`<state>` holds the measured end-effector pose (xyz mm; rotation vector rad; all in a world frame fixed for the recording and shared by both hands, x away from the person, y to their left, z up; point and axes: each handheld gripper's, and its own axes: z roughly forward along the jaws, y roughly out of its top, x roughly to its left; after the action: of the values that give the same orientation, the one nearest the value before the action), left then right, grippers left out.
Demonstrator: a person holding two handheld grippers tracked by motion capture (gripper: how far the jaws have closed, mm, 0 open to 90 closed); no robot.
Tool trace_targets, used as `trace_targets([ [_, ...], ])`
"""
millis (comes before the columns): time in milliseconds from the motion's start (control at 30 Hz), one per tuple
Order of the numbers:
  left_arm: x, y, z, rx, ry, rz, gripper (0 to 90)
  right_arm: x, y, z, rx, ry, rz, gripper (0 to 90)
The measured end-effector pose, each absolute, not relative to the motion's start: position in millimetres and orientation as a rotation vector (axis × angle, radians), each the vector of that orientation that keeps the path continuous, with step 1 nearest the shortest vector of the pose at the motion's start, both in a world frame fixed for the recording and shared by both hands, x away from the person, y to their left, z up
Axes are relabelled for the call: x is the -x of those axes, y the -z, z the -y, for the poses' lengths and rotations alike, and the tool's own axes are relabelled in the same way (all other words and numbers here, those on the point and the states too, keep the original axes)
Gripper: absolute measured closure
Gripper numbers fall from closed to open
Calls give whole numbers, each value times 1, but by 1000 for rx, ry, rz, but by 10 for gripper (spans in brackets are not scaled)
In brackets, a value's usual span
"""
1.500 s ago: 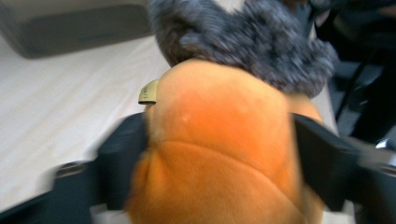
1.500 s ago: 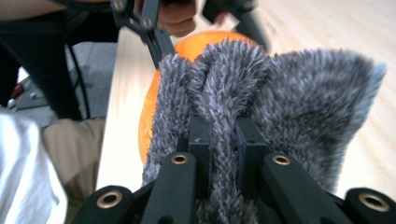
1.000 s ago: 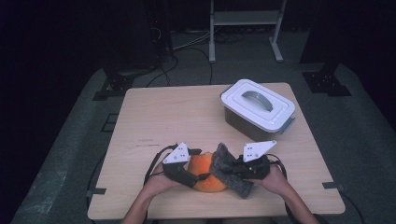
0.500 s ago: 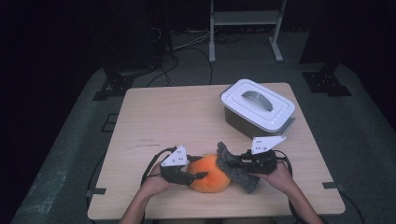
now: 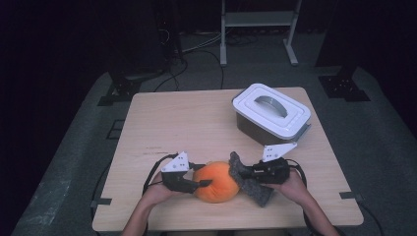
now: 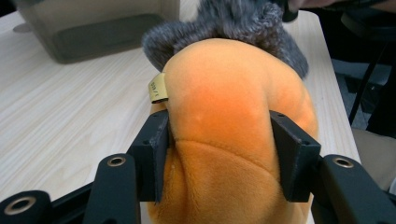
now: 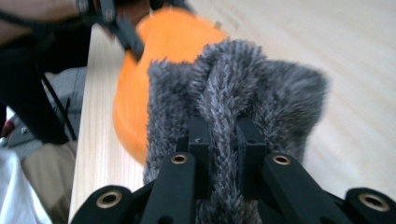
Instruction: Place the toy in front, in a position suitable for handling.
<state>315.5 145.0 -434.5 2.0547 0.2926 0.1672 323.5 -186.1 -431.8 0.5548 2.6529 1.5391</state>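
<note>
An orange plush toy (image 5: 215, 183) with a grey furry part (image 5: 252, 186) lies near the front edge of the wooden table (image 5: 187, 123). My left gripper (image 5: 203, 184) comes in from the left. Its jaws have just been closing, and their pads (image 6: 156, 144) now press into the orange body (image 6: 224, 102) from both sides. My right gripper (image 5: 242, 173) reaches in from the right and is shut on a fold of the grey fur (image 7: 233, 88), pinched tight between its jaws. A small yellow tag (image 6: 158, 88) sticks out of the orange body.
A box with a white lid and a grey handle (image 5: 271, 110) stands at the back right of the table. Its dark side (image 6: 93, 28) shows beyond the toy in the left gripper view. Dark floor, cables and stands surround the table.
The left jaws have closed onto the orange body. The right gripper has drawn the grey fur off to the right, so more of the orange shows.
</note>
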Motion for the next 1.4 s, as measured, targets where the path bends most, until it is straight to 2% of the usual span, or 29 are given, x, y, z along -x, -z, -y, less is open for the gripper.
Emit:
trace_targets([
  [133,-317,436,-147,-2040,-155,-317,450,-324,437,192,-579,-1435,-2698,790],
  [333,-313,430,-137,-2040,-207,-290,454,-319,418,186,-497,-1609,-2596,789],
  [500,-311,426,-134,-2031,-243,-299,465,-320,427,185,-492,-1443,-2666,788],
  [733,-304,421,-120,-2017,-297,-253,469,-313,407,175,-403,-1608,-2560,787],
  [833,-305,421,-121,-2031,-268,-253,399,-311,415,170,-374,-1539,-2602,787],
  [967,-309,420,-123,-2011,-213,-293,204,-309,420,174,-351,-1476,-2645,785],
  [1133,-318,424,-129,-2021,-140,-388,113,-309,426,182,-361,-1429,-2683,785],
  [1167,-319,427,-131,-2028,-110,-391,128,-310,426,183,-362,-1429,-2684,785],
  [1200,-318,428,-131,-2031,-112,-380,208,-310,426,183,-365,-1422,-2690,784],
  [1400,-309,422,-126,-2003,-254,-317,413,-312,411,185,-392,-1512,-2592,787],
])
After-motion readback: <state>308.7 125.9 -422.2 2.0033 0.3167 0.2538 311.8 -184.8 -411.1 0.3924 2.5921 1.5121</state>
